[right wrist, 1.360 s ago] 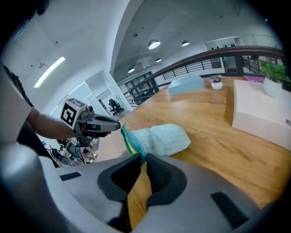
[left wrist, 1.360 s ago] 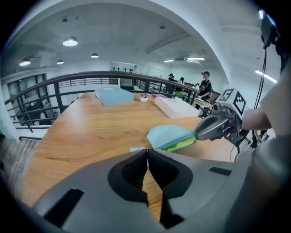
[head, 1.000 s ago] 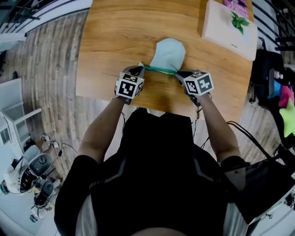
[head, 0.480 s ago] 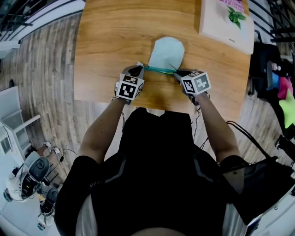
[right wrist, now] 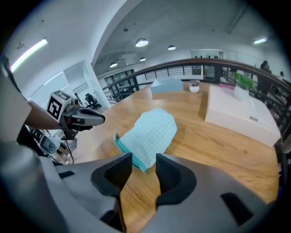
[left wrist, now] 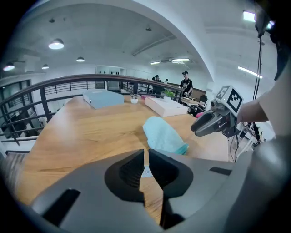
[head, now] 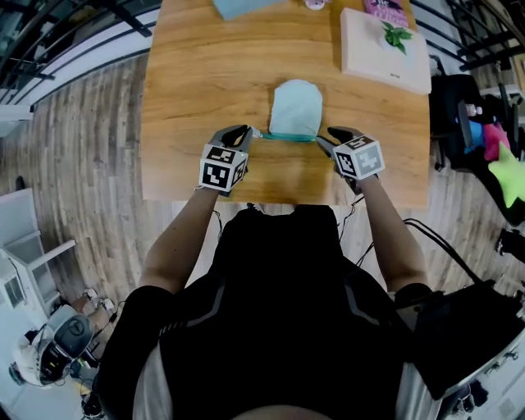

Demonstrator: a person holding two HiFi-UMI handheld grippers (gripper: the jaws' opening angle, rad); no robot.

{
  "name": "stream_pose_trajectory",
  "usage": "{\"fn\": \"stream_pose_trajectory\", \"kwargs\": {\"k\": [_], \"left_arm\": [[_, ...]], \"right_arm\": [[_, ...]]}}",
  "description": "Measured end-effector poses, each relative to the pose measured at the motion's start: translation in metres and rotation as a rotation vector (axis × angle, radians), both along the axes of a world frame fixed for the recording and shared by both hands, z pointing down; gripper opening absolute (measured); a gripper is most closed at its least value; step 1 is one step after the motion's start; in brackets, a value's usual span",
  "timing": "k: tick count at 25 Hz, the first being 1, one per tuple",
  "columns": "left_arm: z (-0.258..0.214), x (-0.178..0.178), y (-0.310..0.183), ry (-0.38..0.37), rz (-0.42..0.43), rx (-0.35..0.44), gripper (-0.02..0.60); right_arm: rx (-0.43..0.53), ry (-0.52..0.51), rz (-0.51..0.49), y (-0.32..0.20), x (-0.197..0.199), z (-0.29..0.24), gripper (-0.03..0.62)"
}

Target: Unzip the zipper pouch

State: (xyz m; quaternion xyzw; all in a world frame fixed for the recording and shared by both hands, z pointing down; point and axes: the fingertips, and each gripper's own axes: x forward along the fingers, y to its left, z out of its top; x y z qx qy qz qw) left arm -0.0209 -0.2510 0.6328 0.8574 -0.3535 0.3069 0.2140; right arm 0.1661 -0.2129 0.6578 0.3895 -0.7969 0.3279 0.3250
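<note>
zipper pouch: left gripper jaws pinch it, right gripper jaws opening around it.

Head view: blue box cut off by top edge; small cup near it mostly out of frame. White tab pinched in left gripper, possibly zipper pull; too small to confirm.

Far right on the wooden table, a white box with a green leaf print. At the far edge, a pale blue flat box, and near it, to the right, a small white cup-like thing. Left of the table, plank floor and a dark railing.
</note>
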Motion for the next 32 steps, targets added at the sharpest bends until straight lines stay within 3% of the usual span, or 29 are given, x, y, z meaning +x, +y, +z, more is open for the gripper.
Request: {"fn": "stream_pose_trajectory", "kwargs": {"k": [4, 11, 16, 21, 25, 32], "left_arm": [[-0.043, -0.012, -0.004, 0.065, 0.009, 0.082, 0.035], [-0.148, -0.033, -0.05, 0.165, 0.018, 0.282, 0.034], [-0.221, -0.034, -0.051, 0.245, 0.075, 0.405, 0.034], [-0.271, -0.028, -0.041, 0.382, 0.09, 0.453, 0.032], [-0.289, -0.026, -0.029, 0.448, 0.07, 0.422, 0.031], [-0.316, -0.023, -0.016, 0.425, -0.03, 0.473, 0.029]], "right_arm": [[0.137, 0.0, 0.054, -0.004, 0.001, -0.055, 0.173], [0.382, -0.091, 0.18, -0.019, 0.002, -0.172, 0.138], [0.579, -0.118, 0.24, -0.008, -0.004, -0.252, 0.12], [0.67, -0.072, 0.319, -0.001, 0.002, -0.301, 0.083], [0.717, -0.077, 0.325, -0.002, 0.003, -0.327, 0.013], [0.756, -0.08, 0.268, -0.002, 0.011, -0.354, 0.009]]}}
